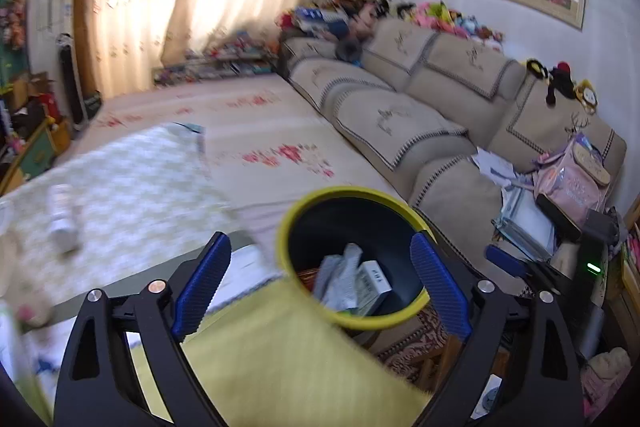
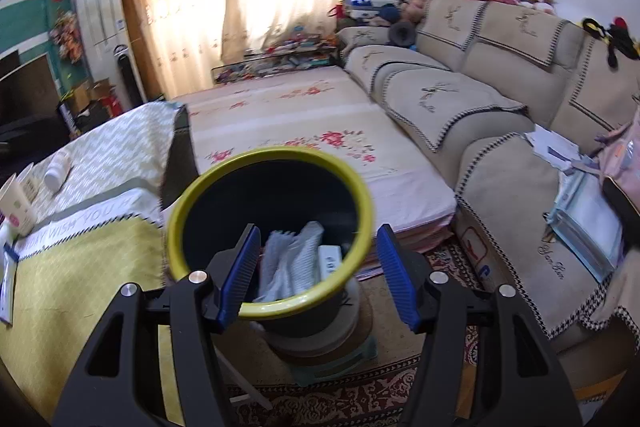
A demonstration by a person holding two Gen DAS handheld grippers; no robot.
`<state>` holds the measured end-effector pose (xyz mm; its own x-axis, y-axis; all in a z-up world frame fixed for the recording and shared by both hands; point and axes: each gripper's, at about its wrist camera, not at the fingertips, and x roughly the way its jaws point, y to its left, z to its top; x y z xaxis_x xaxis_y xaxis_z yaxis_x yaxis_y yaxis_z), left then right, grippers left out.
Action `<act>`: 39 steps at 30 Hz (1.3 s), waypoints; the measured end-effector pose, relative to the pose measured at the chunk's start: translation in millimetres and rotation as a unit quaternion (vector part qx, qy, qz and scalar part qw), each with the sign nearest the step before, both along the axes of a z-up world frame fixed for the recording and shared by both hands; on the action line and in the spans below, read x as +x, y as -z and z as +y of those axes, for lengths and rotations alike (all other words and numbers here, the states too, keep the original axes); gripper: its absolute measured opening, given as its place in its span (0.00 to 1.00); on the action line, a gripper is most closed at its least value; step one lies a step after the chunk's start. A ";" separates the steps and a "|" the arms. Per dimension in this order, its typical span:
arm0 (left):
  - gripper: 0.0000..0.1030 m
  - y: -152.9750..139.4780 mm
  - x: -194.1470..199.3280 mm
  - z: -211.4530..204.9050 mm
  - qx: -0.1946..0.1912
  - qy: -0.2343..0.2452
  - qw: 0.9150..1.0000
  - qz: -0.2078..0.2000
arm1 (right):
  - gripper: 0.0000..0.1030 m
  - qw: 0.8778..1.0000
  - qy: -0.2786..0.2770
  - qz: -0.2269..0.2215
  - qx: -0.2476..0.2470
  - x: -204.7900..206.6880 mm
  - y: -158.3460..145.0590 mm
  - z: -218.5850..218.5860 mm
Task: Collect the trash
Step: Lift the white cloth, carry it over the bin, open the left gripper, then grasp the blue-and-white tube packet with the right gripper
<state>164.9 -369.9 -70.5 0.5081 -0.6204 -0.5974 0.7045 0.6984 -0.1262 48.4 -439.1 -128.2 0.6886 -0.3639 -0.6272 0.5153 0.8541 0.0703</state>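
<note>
A black trash bin with a yellow rim (image 1: 282, 247) stands beside the table. In it lie crumpled grey paper (image 1: 340, 275) and a small white box (image 1: 374, 277). My left gripper (image 1: 320, 287) hangs above the bin with its blue pads spread wide and nothing between them. In the right wrist view the same bin (image 2: 174, 227) is close under my right gripper (image 2: 320, 279), whose jaws stand apart and empty over the near rim, above the paper (image 2: 292, 259) and box (image 2: 330, 259). A white bottle (image 2: 56, 167) lies on the table.
The table carries a yellow cloth (image 2: 80, 287) and a patterned cloth (image 1: 120, 179), with a paper carton (image 2: 16, 203) at its left edge. A beige sofa (image 2: 500, 107) with papers and a pink bag (image 1: 572, 179) fills the right. The bin rests on a round stool (image 2: 320, 339) over a patterned rug.
</note>
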 end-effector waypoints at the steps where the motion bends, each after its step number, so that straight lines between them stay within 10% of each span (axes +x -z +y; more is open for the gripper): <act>1: 0.91 -5.3 -7.1 15.9 -0.002 -0.008 1.000 -0.007 | 0.56 1.000 -0.007 0.003 -0.001 3.2 0.5 5.9; 9: 0.95 -32.6 -58.2 171.5 -0.002 -0.127 0.990 -0.056 | 0.59 0.994 -0.109 0.014 -0.002 34.1 -1.2 81.2; 18: 0.95 -21.0 -88.2 329.8 -0.001 -0.287 0.957 -0.054 | 0.59 0.950 -0.311 0.012 0.020 63.3 -1.9 244.6; 25: 0.95 -11.3 -97.0 368.9 -0.004 -0.302 0.952 -0.050 | 0.59 0.927 -0.373 0.003 0.020 74.4 1.7 333.0; 39: 0.95 -0.2 -89.4 369.7 -0.006 -0.295 0.955 -0.034 | 0.48 0.930 -0.359 0.078 -0.005 112.9 29.4 365.6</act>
